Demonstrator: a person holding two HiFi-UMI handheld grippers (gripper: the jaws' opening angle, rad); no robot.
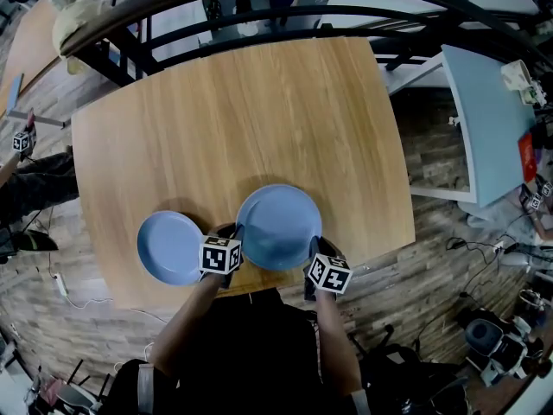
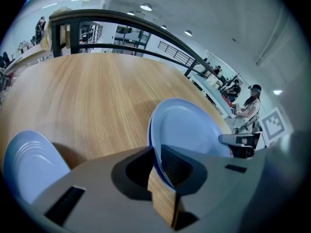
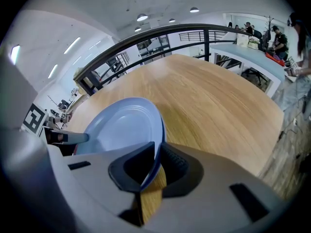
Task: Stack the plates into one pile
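Observation:
Two light blue plates are on show. The larger plate [image 1: 278,227] is over the near edge of the wooden table [image 1: 242,119] and casts a shadow on the wood. My left gripper [image 1: 232,232] is shut on its left rim and my right gripper [image 1: 318,247] on its right rim. In the left gripper view the plate's [image 2: 189,130] rim runs between my left gripper's [image 2: 156,166] jaws. The right gripper view shows the plate [image 3: 121,127] clamped the same way in my right gripper [image 3: 154,164]. The second plate [image 1: 168,247] lies flat on the table to the left [image 2: 31,164].
A black railing [image 1: 259,11] curves round the table's far side. A pale blue table [image 1: 488,119] stands to the right. Cables and gear [image 1: 492,335] lie on the wooden floor at lower right. People stand far off [image 2: 252,106].

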